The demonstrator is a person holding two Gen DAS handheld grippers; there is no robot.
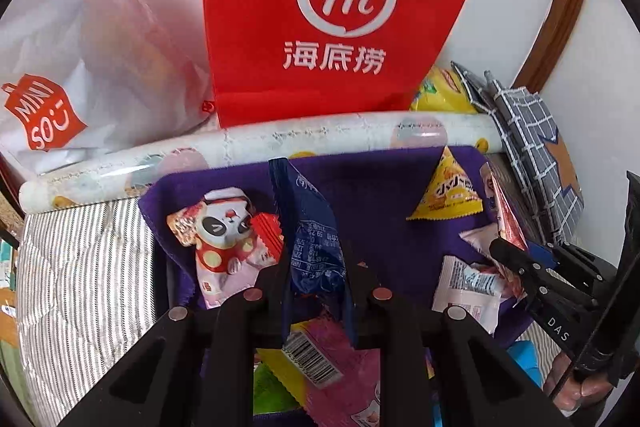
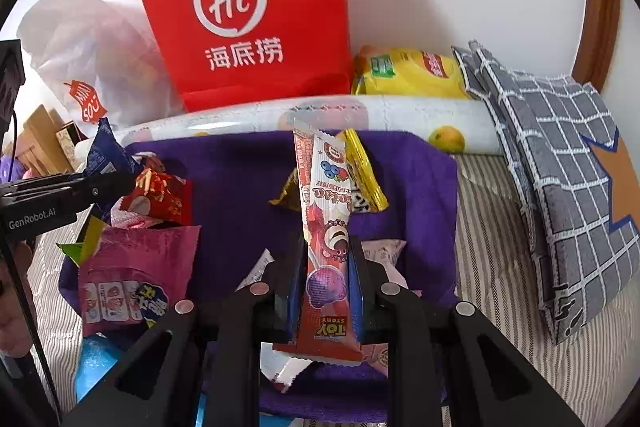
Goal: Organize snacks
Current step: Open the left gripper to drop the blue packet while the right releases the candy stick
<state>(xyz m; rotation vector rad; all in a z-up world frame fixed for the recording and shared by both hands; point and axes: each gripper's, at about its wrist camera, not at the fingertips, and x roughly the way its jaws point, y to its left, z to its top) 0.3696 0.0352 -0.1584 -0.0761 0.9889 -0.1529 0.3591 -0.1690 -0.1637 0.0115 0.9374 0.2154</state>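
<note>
Snacks lie loose on purple cloth [image 2: 240, 179]. Red bag [image 2: 240, 7] upright at 12 o'clock beyond it; contents not visible. Right gripper [image 2: 326, 279] clamps long pink wrapper [image 2: 326, 227], long axis toward 12. Left gripper [image 1: 316, 279] clamps blue packet [image 1: 312, 227], likewise pointing at 12. Both hands about equally near the bag.

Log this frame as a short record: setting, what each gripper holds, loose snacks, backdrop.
setting: purple cloth spread on a striped bed cover
left gripper: shut on a dark blue snack packet, held upright
right gripper: shut on a long pink Toy Story packet, held upright
loose snacks: panda packet, yellow triangular packet, large pink bag
backdrop: red Hi bag, white Miniso bag, yellow chip bag, checked grey fabric
</note>
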